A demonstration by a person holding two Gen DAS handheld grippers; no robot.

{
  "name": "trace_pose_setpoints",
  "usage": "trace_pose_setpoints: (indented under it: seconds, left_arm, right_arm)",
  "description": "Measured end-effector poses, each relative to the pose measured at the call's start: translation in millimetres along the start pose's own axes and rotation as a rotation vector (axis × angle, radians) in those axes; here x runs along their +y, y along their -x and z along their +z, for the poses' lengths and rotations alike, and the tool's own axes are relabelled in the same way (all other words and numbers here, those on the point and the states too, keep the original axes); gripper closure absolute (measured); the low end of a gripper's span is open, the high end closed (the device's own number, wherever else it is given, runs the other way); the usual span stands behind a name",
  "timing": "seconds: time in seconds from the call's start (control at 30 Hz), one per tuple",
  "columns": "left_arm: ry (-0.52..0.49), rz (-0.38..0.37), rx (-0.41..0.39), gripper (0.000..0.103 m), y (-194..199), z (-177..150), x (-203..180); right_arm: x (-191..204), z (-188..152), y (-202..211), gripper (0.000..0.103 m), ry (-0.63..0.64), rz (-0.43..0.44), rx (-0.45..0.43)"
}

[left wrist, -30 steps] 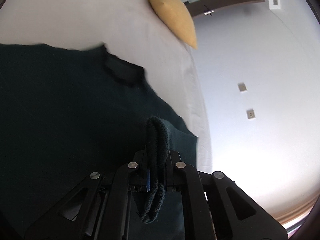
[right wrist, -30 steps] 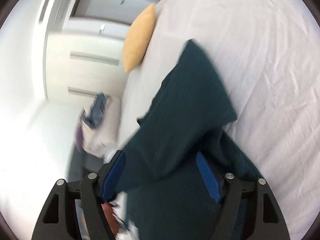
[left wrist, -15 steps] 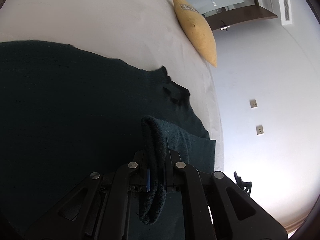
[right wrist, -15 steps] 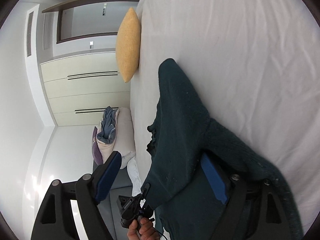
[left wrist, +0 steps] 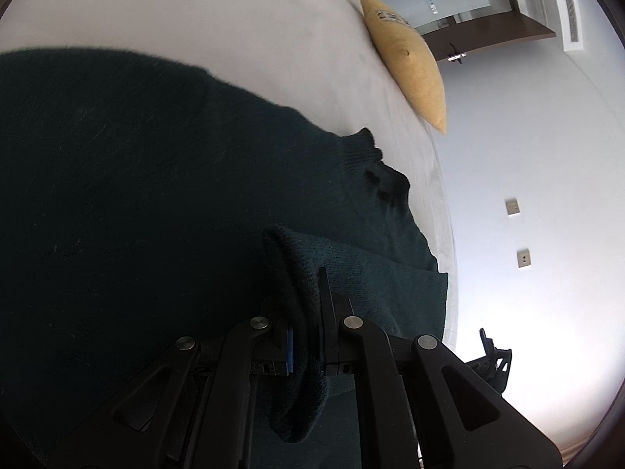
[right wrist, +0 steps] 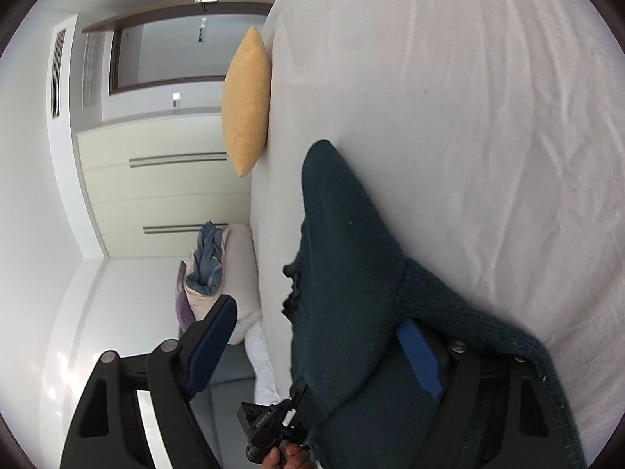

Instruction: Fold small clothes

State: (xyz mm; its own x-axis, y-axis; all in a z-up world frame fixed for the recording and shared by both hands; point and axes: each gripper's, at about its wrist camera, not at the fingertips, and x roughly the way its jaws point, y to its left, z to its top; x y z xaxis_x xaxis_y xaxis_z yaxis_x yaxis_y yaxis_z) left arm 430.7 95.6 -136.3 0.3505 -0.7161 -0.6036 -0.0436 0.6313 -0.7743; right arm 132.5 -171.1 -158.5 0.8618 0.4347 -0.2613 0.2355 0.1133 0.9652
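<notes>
A dark green knitted sweater lies spread over the white bed sheet. My left gripper is shut on a folded edge of it, and the knit bulges up and hangs down between the fingers. In the right wrist view the same sweater rises in a ridge between the blue pads of my right gripper. Those jaws stand wide and are closing. The cloth drapes over the right finger, while the left pad is bare. The left gripper and a hand show at the bottom.
A yellow cushion stands at the bed's far edge. A pile of pillows and blue-grey cloth lies beside the bed, in front of cream wardrobe doors. Bare white sheet stretches to the right of the sweater.
My left gripper has sunk and moved along the bed with the sweater's edge held. The right wrist view has rolled, and the sweater has shifted across between its jaws.
</notes>
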Motion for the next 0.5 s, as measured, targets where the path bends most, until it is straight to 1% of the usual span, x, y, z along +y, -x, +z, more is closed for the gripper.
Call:
trace_pose_setpoints:
  seconds: [0.03,0.1,0.17,0.23,0.3,0.33,0.4,0.43,0.47,0.5]
  left_arm:
    - [0.002,-0.01,-0.007,0.096,0.9,-0.8,2.5]
    - [-0.011,-0.005,-0.013,0.096,4.4,-2.3,4.3]
    - [-0.031,0.025,-0.016,0.095,9.6,-2.7,2.5]
    - [-0.041,0.061,-0.01,0.094,12.6,-2.4,-1.8]
    - [-0.062,0.128,-0.004,0.093,21.0,-4.3,-6.7]
    - [-0.084,0.168,-0.013,0.093,27.6,-6.9,-11.1]
    - [-0.144,0.289,-0.044,0.093,38.8,-12.9,-21.7]
    - [-0.173,0.345,-0.084,0.093,46.2,-16.9,-29.1]
    - [-0.206,0.36,-0.113,0.093,51.0,-20.0,-37.4]
    - [-0.24,0.348,-0.128,0.093,53.5,-22.3,-45.3]
  right_arm:
    - [1.7,-0.5,-0.7,0.02,0.014,-0.01,0.007]
    - [5.0,-0.4,-0.1,0.02,0.029,-0.026,0.016]
    - [9.0,-2.1,4.0,0.019,0.032,-0.059,0.041]
    - [16.9,-4.1,9.9,0.016,0.069,-0.094,0.057]
    - [26.6,-7.1,16.0,0.015,0.116,-0.124,0.072]
    - [32.8,-7.0,17.2,0.015,0.142,-0.129,0.083]
    - [46.1,-2.3,16.4,0.015,0.207,-0.14,0.087]
    - [54.2,2.5,14.9,0.015,0.247,-0.147,0.077]
    - [61.9,9.1,11.6,0.015,0.276,-0.143,0.069]
    - [67.1,15.0,5.7,0.016,0.298,-0.132,0.074]
